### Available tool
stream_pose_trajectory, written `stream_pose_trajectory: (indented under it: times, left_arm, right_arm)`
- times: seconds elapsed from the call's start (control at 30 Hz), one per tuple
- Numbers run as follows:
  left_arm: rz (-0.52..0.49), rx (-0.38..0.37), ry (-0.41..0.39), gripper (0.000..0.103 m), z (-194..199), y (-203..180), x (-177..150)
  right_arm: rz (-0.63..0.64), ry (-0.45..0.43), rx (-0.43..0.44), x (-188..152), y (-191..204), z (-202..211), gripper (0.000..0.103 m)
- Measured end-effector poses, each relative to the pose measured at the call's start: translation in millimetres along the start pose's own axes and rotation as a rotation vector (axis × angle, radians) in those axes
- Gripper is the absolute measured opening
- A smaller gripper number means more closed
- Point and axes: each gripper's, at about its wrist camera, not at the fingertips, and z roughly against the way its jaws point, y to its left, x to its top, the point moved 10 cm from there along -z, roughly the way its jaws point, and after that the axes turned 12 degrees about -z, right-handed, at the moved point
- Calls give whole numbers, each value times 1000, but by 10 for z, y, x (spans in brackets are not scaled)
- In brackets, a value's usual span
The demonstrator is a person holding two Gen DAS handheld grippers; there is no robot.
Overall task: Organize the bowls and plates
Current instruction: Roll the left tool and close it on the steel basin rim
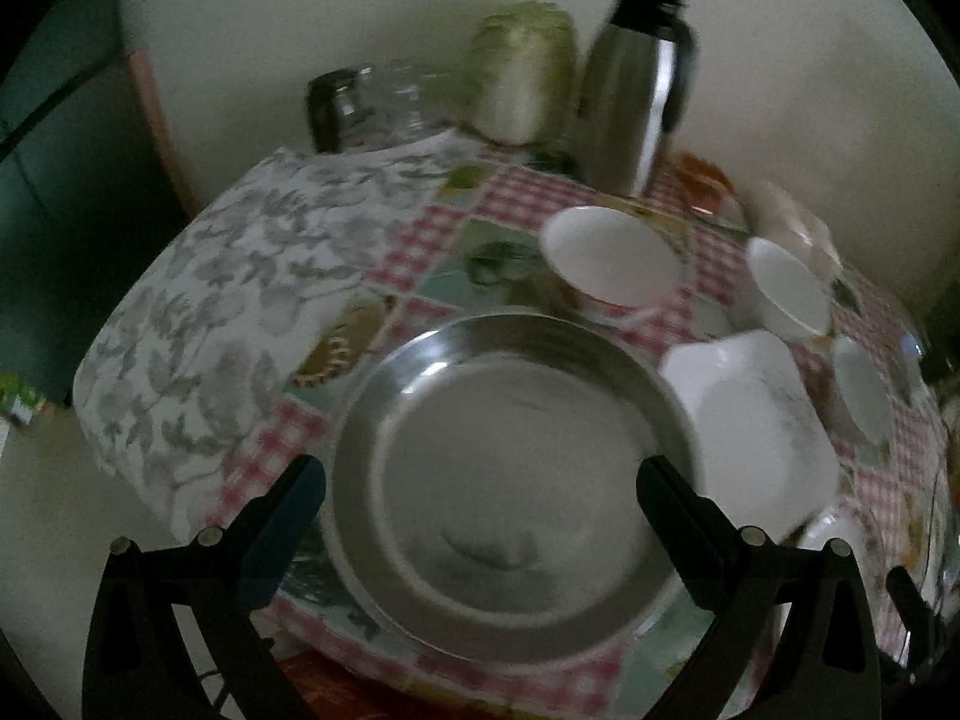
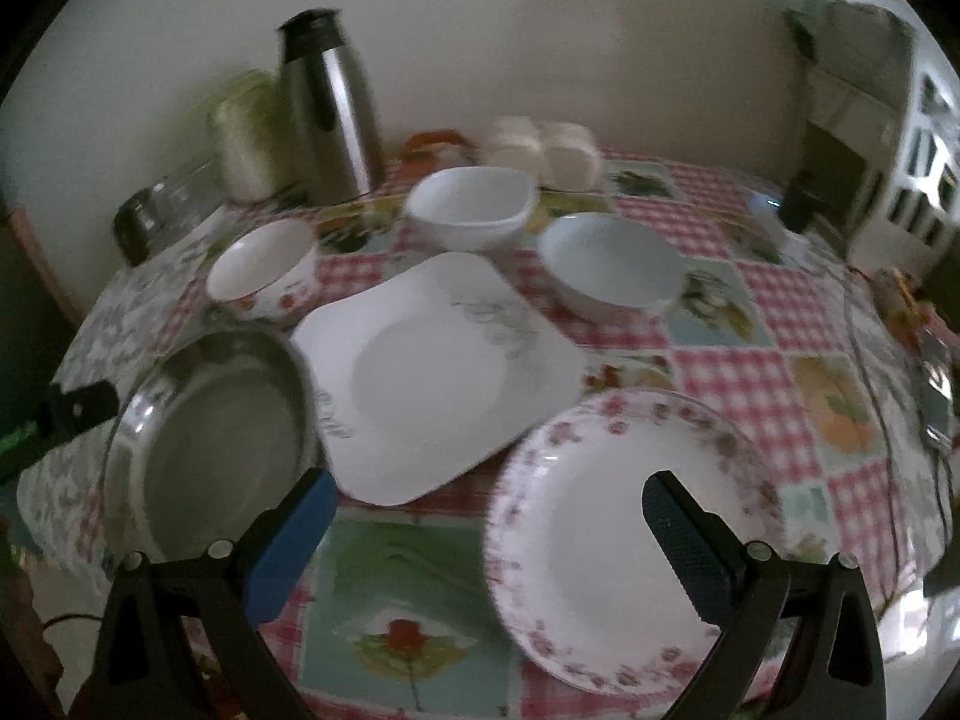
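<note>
A round steel plate (image 1: 510,480) (image 2: 210,444) lies at the table's near left, and my left gripper (image 1: 480,492) hovers open over it, empty. Right of it lies a square white plate (image 1: 756,420) (image 2: 432,378). A round plate with a pink floral rim (image 2: 624,528) sits at the front, with my right gripper (image 2: 489,504) open above its left side and holding nothing. Behind stand a red-patterned bowl (image 1: 612,258) (image 2: 264,276), a squarish white bowl (image 2: 471,204) (image 1: 786,288) and a round white bowl (image 2: 612,264) (image 1: 864,390).
At the back stand a steel thermos jug (image 1: 636,90) (image 2: 330,108), a cabbage (image 1: 522,78), a glass jar (image 1: 360,108) lying on its side and two pale containers (image 2: 540,147). A cable (image 2: 870,372) runs along the checked tablecloth's right side. A leaf-print cloth (image 1: 228,300) covers the left.
</note>
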Motion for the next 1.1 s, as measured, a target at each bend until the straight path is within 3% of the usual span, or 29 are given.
stream_pose_trajectory:
  times: [0.13, 0.33, 0.63, 0.83, 0.97, 1.1]
  left_arm:
    - [80, -7, 17, 103, -134, 255, -29]
    - [187, -88, 40, 103, -316, 421, -89]
    - [209, -87, 60, 103, -457, 541, -109]
    - [289, -88, 114, 103, -628, 701, -241]
    - [291, -105, 153, 102, -732, 677, -306]
    - [293, -122, 187, 92, -809, 650, -366]
  right_arm:
    - [38, 17, 29, -25, 196, -111, 103]
    - [109, 30, 64, -57, 443, -247, 103]
    - [188, 26, 86, -62, 675, -391, 103]
    - [207, 26, 108, -68, 768, -443, 102]
    - [235, 29, 113, -83, 847, -491, 99]
    - [268, 34, 115, -116, 923, -541, 94]
